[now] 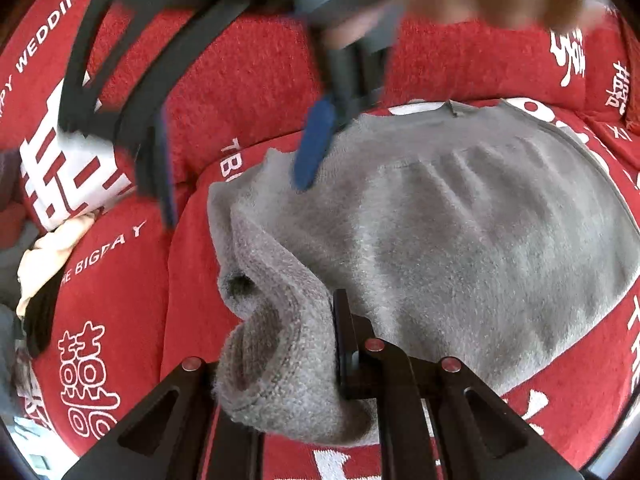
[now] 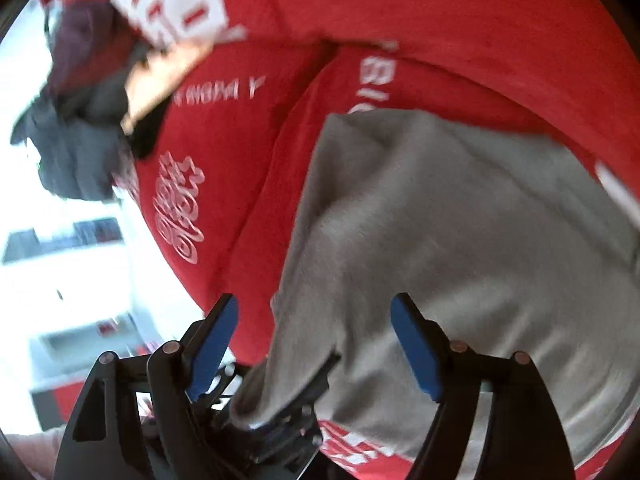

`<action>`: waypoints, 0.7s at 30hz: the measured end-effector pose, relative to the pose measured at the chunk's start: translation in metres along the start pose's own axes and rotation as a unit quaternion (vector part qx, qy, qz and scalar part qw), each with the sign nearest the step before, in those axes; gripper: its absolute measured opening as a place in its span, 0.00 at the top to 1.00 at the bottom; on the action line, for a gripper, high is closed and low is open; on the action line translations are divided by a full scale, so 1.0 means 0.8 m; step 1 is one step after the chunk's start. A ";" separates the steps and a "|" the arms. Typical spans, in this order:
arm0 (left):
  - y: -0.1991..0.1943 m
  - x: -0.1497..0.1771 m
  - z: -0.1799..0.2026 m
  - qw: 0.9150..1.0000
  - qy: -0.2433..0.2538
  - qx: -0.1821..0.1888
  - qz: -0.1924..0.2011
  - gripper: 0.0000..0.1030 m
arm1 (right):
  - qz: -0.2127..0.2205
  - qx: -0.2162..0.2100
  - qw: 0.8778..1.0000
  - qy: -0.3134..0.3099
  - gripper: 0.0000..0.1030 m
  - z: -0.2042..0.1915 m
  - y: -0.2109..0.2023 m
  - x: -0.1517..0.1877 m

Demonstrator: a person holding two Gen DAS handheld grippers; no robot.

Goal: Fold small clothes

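Observation:
A small grey fleece garment lies spread on red seat cushions with white lettering. My left gripper is shut on its ribbed cuff at the near left edge, holding the cuff bunched and lifted. My right gripper is open, its blue-padded fingers spread above the garment's left edge, holding nothing. It shows blurred in the left wrist view, over the garment's far left corner. In the right wrist view the cuff hangs from the left gripper below.
A pile of other clothes, cream, dark grey and maroon, lies on the cushion to the left; it shows in the left wrist view. A red backrest rises behind. The seat's front edge drops to a bright floor.

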State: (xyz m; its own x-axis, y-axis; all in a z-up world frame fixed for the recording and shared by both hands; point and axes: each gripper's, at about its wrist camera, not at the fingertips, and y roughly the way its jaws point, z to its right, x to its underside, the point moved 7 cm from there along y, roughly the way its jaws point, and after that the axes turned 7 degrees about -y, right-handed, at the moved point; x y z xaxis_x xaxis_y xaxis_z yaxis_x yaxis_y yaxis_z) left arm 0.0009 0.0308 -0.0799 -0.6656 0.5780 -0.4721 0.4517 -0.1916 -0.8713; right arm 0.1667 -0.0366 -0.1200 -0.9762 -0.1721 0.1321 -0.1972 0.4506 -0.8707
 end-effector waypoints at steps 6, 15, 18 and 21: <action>-0.002 0.002 0.002 1.000 0.006 -0.006 0.011 0.88 | -0.081 0.051 0.995 -0.029 0.21 -0.008 0.056 -0.031; -0.015 -0.007 0.012 1.000 0.018 -0.003 0.023 0.88 | -0.060 0.132 0.988 -0.054 0.85 0.025 0.056 -0.020; -0.041 -0.019 0.027 0.999 0.025 0.009 0.036 0.88 | 0.013 0.052 0.998 -0.023 0.86 0.037 0.011 -0.001; -0.070 -0.030 0.054 0.998 0.033 0.024 0.051 0.88 | 0.076 -0.029 0.997 0.005 0.86 0.050 -0.039 0.026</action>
State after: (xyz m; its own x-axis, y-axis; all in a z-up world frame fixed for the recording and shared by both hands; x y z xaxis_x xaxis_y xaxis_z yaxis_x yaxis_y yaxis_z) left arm -0.0340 -0.0062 -0.0258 -0.5761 0.6041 -0.5506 0.4850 -0.2897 -0.8252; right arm 0.1564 -0.0888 -0.1091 -0.9960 -0.0892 0.0058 -0.0516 0.5210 -0.8520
